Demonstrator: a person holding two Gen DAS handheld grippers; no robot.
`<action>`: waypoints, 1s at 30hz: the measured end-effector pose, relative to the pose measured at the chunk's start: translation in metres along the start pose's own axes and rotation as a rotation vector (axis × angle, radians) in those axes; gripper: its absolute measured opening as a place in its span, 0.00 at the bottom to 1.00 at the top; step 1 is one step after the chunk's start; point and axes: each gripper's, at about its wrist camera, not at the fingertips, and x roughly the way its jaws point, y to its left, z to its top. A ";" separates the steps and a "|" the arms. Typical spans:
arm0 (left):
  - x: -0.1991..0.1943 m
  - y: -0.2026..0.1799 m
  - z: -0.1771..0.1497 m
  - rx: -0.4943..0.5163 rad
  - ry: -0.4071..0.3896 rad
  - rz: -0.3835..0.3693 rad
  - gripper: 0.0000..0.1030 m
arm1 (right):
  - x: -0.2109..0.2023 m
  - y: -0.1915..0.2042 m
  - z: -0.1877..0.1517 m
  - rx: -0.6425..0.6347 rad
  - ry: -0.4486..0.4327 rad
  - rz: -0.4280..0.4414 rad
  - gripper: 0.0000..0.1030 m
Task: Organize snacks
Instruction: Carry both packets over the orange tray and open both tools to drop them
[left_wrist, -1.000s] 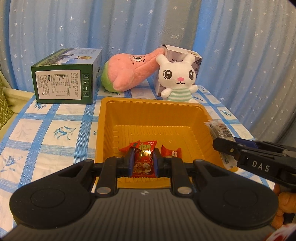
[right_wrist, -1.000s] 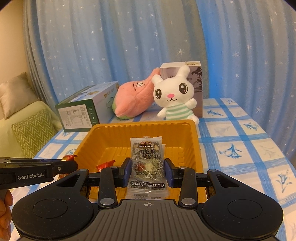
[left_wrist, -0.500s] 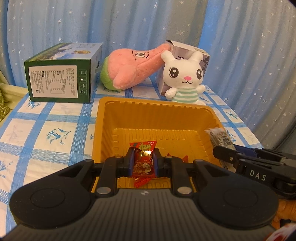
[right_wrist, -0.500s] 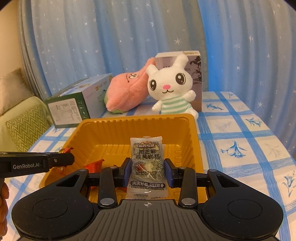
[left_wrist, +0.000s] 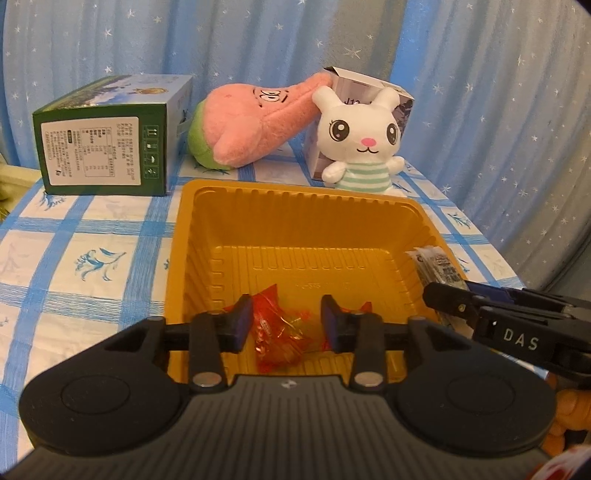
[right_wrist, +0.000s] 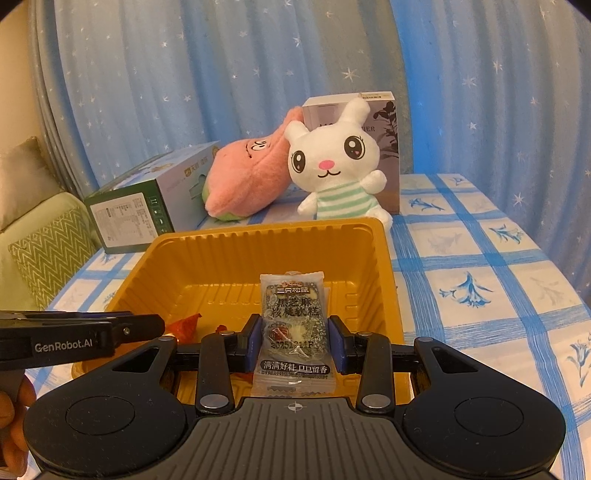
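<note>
Right now both grippers sit over the near edge of the orange tray (left_wrist: 177, 258), which rests on a blue-checked tablecloth (left_wrist: 85, 236). The left gripper (left_wrist: 286, 319) has its fingers spread apart with nothing between them — a red candy packet (left_wrist: 277, 332) lies on the tray floor directly below the gap, and another scrap of red wrapper (left_wrist: 364, 308) peeks out just behind the right-hand finger. So that piece looks delivered.

The right gripper (right_wrist: 294, 339) is another matter: its two blue pads are pressed against the sides of a clear sesame-walnut cake packet (right_wrist: 293, 314), which stands upright over the tray's near end, not yet set down. I'd judge that placing it is the step at hand.

How much is left beyond that I can't say — no loose snacks show on the cloth in either view. At the back stand a green carton (left_wrist: 107, 147), a pink plush (left_wrist: 255, 122) leaning on a grey box (right_wrist: 384, 125), and a white bunny plush (right_wrist: 336, 162) just behind the tray's far rim; none of these looks like part of the sorting.
</note>
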 end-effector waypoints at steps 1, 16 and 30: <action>0.000 0.002 0.000 -0.004 0.000 0.003 0.35 | 0.000 0.000 0.000 0.001 -0.001 -0.001 0.37; -0.006 0.014 0.000 -0.036 -0.004 0.027 0.35 | -0.003 -0.002 0.001 0.015 -0.013 -0.004 0.37; -0.005 0.008 -0.002 -0.011 0.004 0.020 0.47 | -0.005 -0.010 0.005 0.050 -0.044 -0.014 0.58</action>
